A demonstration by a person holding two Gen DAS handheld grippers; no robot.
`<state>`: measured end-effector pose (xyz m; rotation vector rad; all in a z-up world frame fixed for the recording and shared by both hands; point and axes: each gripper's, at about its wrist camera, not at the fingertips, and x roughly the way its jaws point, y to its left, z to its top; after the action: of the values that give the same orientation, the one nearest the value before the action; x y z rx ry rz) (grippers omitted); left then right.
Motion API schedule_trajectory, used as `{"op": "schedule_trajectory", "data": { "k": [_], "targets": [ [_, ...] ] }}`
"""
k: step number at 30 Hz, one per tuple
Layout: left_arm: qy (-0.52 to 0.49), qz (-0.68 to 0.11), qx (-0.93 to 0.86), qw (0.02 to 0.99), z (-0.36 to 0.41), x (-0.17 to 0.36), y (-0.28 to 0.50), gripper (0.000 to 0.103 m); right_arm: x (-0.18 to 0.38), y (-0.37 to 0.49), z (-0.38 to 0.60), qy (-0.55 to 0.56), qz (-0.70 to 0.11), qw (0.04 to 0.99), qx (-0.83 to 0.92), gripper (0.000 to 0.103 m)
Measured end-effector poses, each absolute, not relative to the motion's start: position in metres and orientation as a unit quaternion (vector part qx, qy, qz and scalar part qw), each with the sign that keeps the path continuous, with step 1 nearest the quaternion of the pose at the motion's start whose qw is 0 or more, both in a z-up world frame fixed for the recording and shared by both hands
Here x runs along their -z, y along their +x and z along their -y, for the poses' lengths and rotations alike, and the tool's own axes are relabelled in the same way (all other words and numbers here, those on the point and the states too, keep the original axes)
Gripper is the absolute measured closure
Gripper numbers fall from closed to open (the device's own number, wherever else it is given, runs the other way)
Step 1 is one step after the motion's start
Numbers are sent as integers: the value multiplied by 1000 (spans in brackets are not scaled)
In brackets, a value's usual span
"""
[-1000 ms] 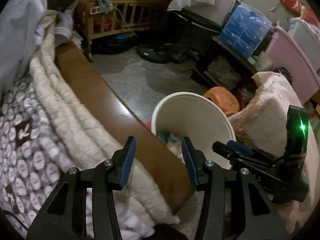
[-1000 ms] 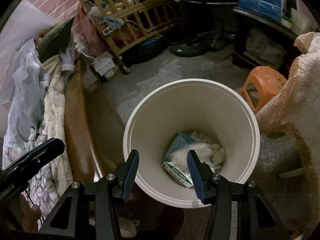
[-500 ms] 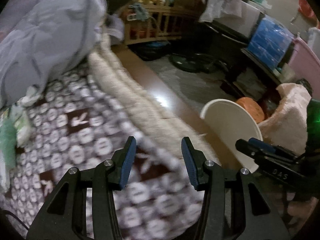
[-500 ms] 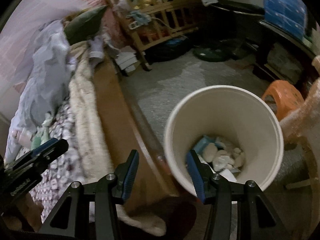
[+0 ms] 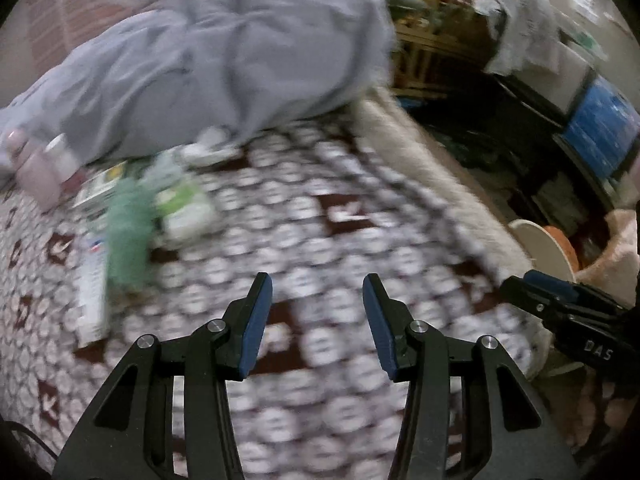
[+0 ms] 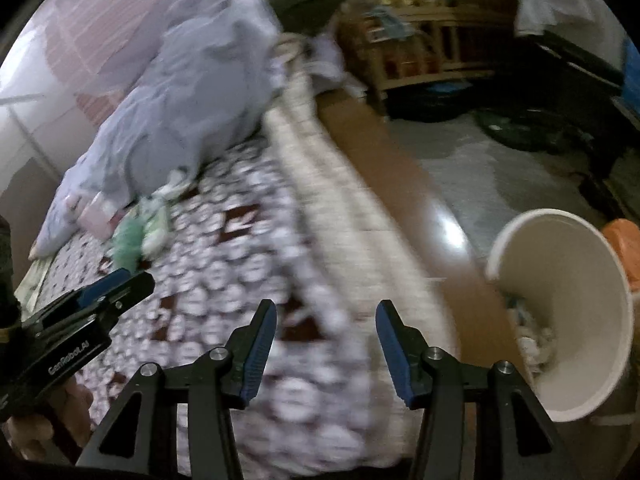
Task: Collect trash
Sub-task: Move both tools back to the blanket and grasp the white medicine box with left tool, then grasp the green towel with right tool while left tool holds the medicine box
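Blurred scraps of trash lie on a brown-and-white patterned bed cover point(image 5: 320, 248): a green crumpled wrapper point(image 5: 128, 232), a white-and-green packet point(image 5: 184, 208) and a long white packet point(image 5: 92, 292) at the left. The same trash point(image 6: 136, 236) shows small in the right wrist view. My left gripper point(image 5: 316, 292) hangs open and empty over the cover. My right gripper point(image 6: 326, 320) is also open and empty, above the bed's edge. The white bin point(image 6: 568, 320) stands on the floor at the right with crumpled waste inside; its rim point(image 5: 540, 240) shows in the left wrist view.
A heaped grey duvet point(image 5: 224, 60) lies across the far side of the bed, with a pink bottle point(image 5: 36, 168) beside it. A cream fleece blanket point(image 6: 320, 184) runs along the wooden bed rail point(image 6: 384, 160). An orange stool point(image 6: 624, 236) stands behind the bin.
Both grippers have swung left, away from the bin and over the bed. The bin has slid to the right edge of both views and the trash on the cover has come into sight.
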<state>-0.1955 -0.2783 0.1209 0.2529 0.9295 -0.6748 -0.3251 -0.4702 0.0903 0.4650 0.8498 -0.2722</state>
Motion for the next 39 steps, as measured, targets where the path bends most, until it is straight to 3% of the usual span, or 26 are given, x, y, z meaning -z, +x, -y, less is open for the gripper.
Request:
{"op": "schedule_trajectory", "data": {
  "k": [13,16,19,25,29,30,39],
  "targets": [
    [86,-477,194,853,145,-100,-104,58,-81,-247,373,172,-443,879,33,51],
    [66,-491,185,849,134,-88,-87,57,-79,-233,360,163,-448,879,22,51],
    [48,-501,183,845,131,-76,-70,49,-80,-220,349,154,-450,880,10,50],
    [58,-526,194,826,141,-51,-45,48,-82,-188,335,137,-453,881,-9,49],
    [48,-532,188,824,135,-42,-33,50,-84,-161,326,127,-451,883,-19,48],
    [38,-531,190,825,130,-42,-31,58,-84,-153,323,126,-451,883,-22,48],
    [23,-506,185,842,84,-57,-34,58,-73,-82,273,149,-459,872,-81,48]
  ]
}}
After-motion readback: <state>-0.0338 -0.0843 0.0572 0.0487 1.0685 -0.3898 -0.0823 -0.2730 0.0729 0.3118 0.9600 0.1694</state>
